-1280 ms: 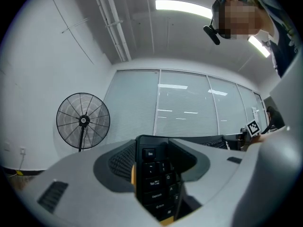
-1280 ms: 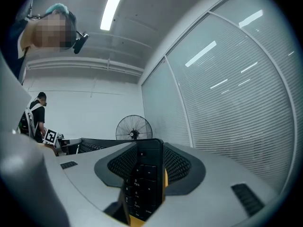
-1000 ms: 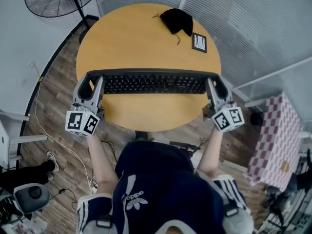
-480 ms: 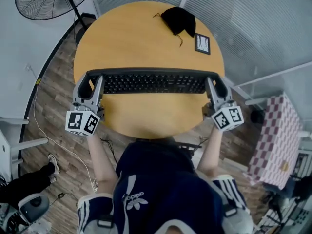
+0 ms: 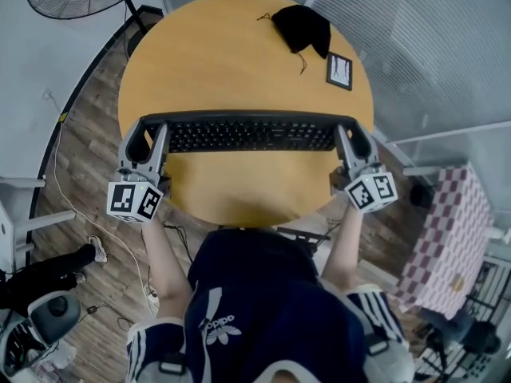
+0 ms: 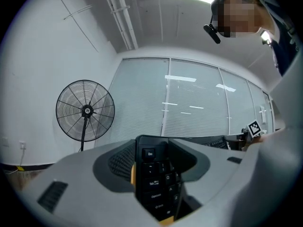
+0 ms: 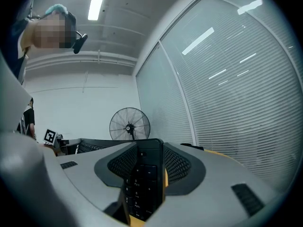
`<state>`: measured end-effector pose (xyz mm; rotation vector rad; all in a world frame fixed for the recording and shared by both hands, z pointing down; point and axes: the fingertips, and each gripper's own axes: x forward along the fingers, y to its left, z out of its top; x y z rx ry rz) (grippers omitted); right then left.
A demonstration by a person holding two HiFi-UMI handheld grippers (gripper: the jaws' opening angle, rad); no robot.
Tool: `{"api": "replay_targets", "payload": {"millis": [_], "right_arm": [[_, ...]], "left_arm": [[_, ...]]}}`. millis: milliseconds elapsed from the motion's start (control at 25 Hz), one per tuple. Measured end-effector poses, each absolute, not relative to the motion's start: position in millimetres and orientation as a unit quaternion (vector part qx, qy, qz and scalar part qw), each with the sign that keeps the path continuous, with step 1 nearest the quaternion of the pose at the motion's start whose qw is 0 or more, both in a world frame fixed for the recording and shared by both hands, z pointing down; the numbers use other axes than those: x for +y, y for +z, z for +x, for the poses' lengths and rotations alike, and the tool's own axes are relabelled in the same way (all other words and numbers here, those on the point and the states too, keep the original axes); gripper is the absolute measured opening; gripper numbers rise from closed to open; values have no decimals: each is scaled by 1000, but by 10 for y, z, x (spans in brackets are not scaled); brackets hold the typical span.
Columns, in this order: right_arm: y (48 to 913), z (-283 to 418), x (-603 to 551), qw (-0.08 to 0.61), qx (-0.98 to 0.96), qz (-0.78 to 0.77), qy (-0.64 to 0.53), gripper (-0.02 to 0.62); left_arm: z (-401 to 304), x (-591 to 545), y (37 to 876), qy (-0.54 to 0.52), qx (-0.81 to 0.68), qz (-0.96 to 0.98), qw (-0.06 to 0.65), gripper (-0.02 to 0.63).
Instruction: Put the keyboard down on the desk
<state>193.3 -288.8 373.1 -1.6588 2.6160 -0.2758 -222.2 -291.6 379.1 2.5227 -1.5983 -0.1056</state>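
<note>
The left gripper (image 5: 148, 140) has its jaws closed tight on the left end of the black keyboard (image 5: 251, 136), beside the Esc key. The keyboard stretches across the near half of the round wooden desk (image 5: 231, 62); whether it touches the desk is unclear. The right gripper (image 5: 354, 140) is clamped on its right end.

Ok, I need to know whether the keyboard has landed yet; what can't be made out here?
Gap between keyboard and desk: head view looks straight down, so height is hidden.
Desk under the keyboard's ends: both gripper views, blocked by left gripper and right gripper.
Black item and small card: head view, too small to identify.
</note>
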Motion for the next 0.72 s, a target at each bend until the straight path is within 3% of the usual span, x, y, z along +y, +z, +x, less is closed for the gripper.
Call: {"api": "replay_targets", "payload": {"millis": [720], "right_arm": [[4092,1979,-3273,-7,840,-528,-121,156]], "left_arm": [[-2173,-3224,4208,-14,-554,823,124,207]]}}
